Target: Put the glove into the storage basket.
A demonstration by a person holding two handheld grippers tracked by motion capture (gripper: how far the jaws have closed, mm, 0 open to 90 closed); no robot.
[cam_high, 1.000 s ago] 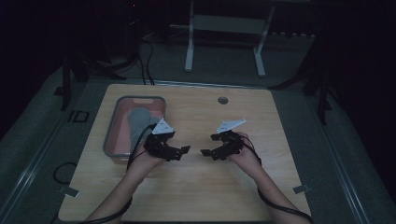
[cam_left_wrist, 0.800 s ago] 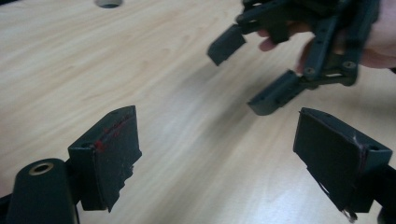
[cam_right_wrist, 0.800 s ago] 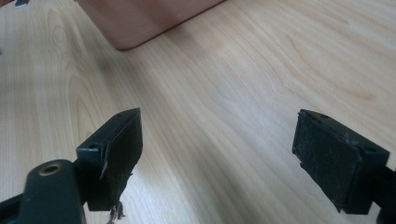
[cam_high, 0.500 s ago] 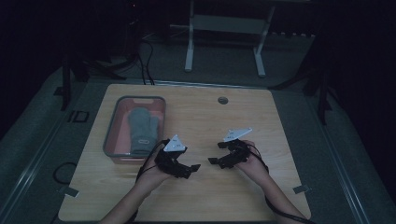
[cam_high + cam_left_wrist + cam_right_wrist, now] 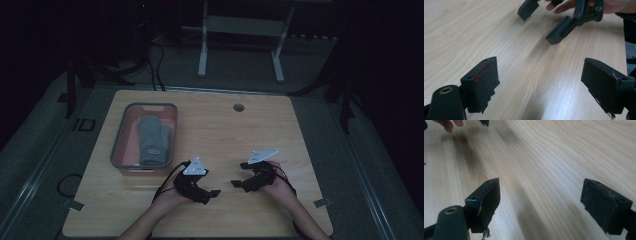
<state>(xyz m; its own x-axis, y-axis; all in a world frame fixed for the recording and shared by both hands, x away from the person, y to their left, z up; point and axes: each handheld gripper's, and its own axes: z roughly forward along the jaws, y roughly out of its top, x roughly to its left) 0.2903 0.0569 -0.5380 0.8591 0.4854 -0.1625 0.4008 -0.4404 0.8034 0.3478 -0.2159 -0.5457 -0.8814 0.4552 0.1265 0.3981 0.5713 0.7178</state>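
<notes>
My left gripper rests low over the front middle of the wooden table, jaws wide apart and empty; its own view has the left gripper over bare wood. My right gripper faces it from the right, open and empty, and its own view has the right gripper above bare tabletop. The right gripper's jaws and a hand also appear at the top of the left gripper view. A grey mitten lies in a grey-rimmed pink tray at the table's left.
A round cable hole sits near the table's far edge. Beyond the table stand a white desk frame and cables on the dark floor. Bare wood stretches between the grippers and the far edge.
Both hands have drawn back toward the table's front edge. The left gripper moved away from the tray to the front middle; the right one dropped a little nearer too.
</notes>
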